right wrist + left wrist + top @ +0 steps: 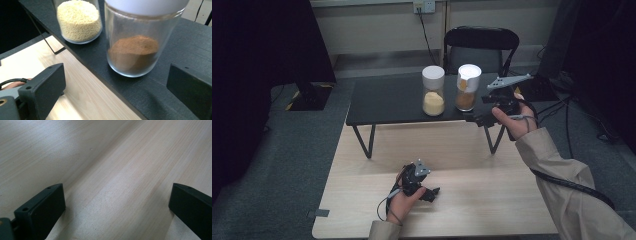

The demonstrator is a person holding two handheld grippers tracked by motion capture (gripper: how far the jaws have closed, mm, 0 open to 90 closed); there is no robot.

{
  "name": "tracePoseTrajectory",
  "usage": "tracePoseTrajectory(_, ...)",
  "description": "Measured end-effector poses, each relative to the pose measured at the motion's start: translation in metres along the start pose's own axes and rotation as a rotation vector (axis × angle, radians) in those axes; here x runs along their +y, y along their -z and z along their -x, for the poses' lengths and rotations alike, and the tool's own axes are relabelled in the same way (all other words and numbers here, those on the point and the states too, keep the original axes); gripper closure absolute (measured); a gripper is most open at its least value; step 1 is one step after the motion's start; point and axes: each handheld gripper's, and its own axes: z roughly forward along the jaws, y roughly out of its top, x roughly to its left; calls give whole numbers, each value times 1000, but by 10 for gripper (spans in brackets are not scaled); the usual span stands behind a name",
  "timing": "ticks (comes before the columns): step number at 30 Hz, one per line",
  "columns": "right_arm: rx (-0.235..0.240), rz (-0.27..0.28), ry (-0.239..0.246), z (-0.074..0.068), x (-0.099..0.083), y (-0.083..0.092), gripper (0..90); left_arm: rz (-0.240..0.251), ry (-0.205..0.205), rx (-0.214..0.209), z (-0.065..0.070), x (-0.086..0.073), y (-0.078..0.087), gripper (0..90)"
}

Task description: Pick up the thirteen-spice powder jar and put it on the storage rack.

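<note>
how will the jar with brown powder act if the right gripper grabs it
The brown jar looks like smooth glass, so it may slip and could break if dropped. It is tall, with powder only low down, so probably light and fairly stable. The open right gripper is close.

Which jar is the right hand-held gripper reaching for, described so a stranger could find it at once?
Find the black raised shelf standing on the wooden table. Two white-lidded glass jars stand near its front edge; take the brown powder jar, nearest the right hand-held gripper. Its neighbour, the yellow grain jar, holds pale yellow grains instead.
</note>
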Motion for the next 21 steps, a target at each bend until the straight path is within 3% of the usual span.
tracePoseTrajectory(21, 32, 22, 10, -8, -23, 2, 12, 0, 0, 0, 0, 0, 0, 0)
